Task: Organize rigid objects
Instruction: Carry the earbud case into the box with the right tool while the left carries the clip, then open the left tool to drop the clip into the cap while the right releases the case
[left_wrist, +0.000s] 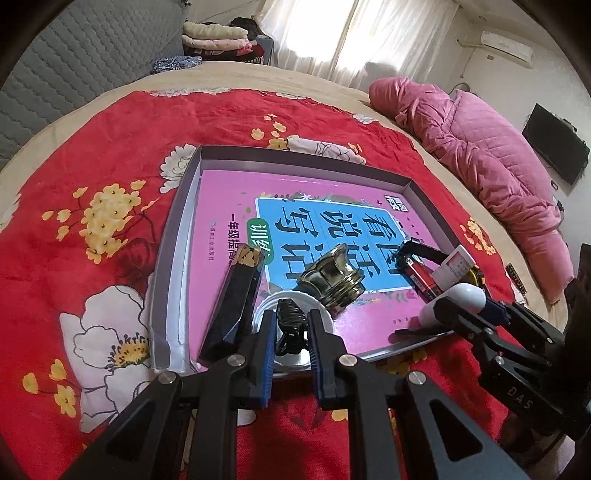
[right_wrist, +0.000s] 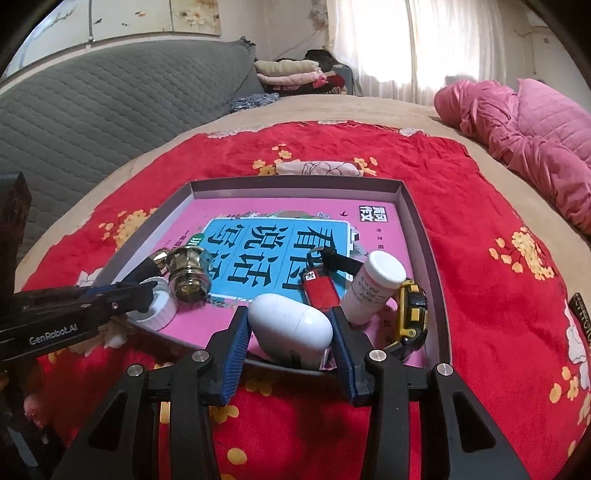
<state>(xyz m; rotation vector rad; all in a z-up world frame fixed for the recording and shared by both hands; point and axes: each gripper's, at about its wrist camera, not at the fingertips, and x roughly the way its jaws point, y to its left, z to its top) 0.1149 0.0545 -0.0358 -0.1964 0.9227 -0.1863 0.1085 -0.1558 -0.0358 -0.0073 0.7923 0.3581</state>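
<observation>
A grey shallow box (left_wrist: 177, 236) (right_wrist: 417, 218) lies on the red floral blanket with a pink book (left_wrist: 229, 192) (right_wrist: 266, 206) inside. On the book lie a brass fitting (left_wrist: 328, 277) (right_wrist: 186, 277), a black stick (left_wrist: 232, 302), a white jar lid (right_wrist: 159, 306), a red and black lighter (right_wrist: 321, 288), a white pill bottle (right_wrist: 373, 291) and a yellow tape measure (right_wrist: 412, 310). My left gripper (left_wrist: 291, 325) is shut on a black hair clip (left_wrist: 291, 321) over the white lid. My right gripper (right_wrist: 290, 332) is shut on a white egg-shaped case (right_wrist: 288, 328) (left_wrist: 461, 299) at the box's near edge.
A pink quilted jacket (left_wrist: 480, 147) (right_wrist: 535, 133) lies at the bed's right. A grey padded headboard (right_wrist: 110, 103) stands at the left, with folded clothes (right_wrist: 291, 74) behind. A dark object (right_wrist: 14, 206) stands at the far left.
</observation>
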